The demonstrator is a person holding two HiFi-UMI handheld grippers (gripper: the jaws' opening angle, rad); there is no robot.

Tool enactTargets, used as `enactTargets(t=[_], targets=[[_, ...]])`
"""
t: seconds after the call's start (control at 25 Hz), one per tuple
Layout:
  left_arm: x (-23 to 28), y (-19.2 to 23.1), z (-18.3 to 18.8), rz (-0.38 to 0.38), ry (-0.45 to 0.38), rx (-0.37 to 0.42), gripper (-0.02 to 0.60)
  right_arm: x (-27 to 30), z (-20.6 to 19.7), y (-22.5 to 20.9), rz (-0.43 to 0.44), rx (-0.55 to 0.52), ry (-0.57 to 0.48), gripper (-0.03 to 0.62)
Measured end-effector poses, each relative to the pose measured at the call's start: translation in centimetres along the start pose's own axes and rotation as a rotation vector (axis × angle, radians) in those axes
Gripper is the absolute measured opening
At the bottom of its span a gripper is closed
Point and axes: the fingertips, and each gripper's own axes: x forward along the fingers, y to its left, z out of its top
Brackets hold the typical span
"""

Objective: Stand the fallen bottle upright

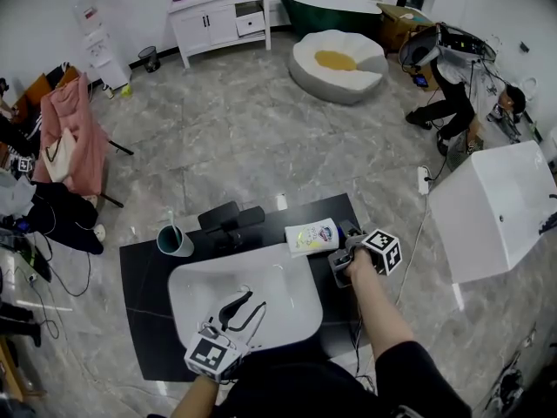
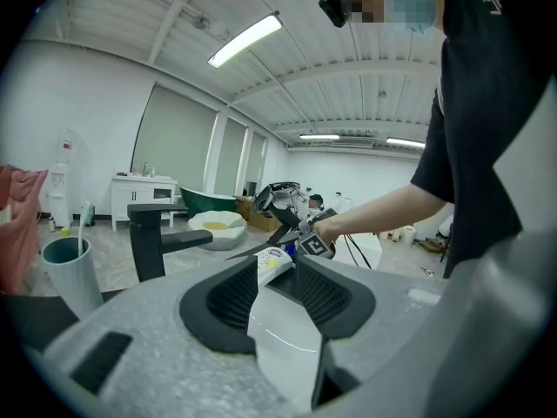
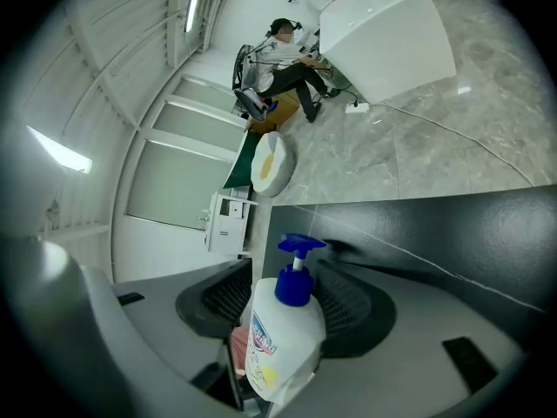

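A white pump bottle (image 1: 311,236) with a blue-and-yellow label lies on its side on the black counter (image 1: 144,320), just behind the white basin (image 1: 196,307). My right gripper (image 1: 342,252) is at the bottle's right end. In the right gripper view the bottle (image 3: 280,333), with its blue pump pointing away, sits between the wide-open jaws of the right gripper (image 3: 287,299); I see no firm press of the pads. My left gripper (image 1: 246,307) hovers open over the basin with nothing in it. The left gripper view (image 2: 277,273) shows the bottle (image 2: 270,258) beyond its jaws.
A black faucet (image 1: 228,219) stands behind the basin, and a teal cup (image 1: 174,240) with a toothbrush sits at the counter's left. A white tub (image 1: 500,207) is on the floor to the right, and a person (image 1: 448,85) crouches farther back.
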Motion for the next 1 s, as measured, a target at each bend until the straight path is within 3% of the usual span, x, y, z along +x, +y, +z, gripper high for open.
enactTargets(t=[0.28, 0.4, 1.0], targets=[[0.7, 0.6, 0.2, -0.013, 0.0, -0.006, 0.13, 1.4, -0.2, -0.7, -0.042, -0.001, 0.027, 0.212], [1.2, 0.7, 0.3, -0.02, 0.002, -0.004, 0.13, 1.7, 0.0, -1.1, -0.052, -0.009, 0.029, 0.182], [1.5, 1.1, 0.2, -0.025, 0.008, -0.011, 0.13, 1.6, -0.2, -0.2, -0.002, -0.094, 0.066, 0.146]])
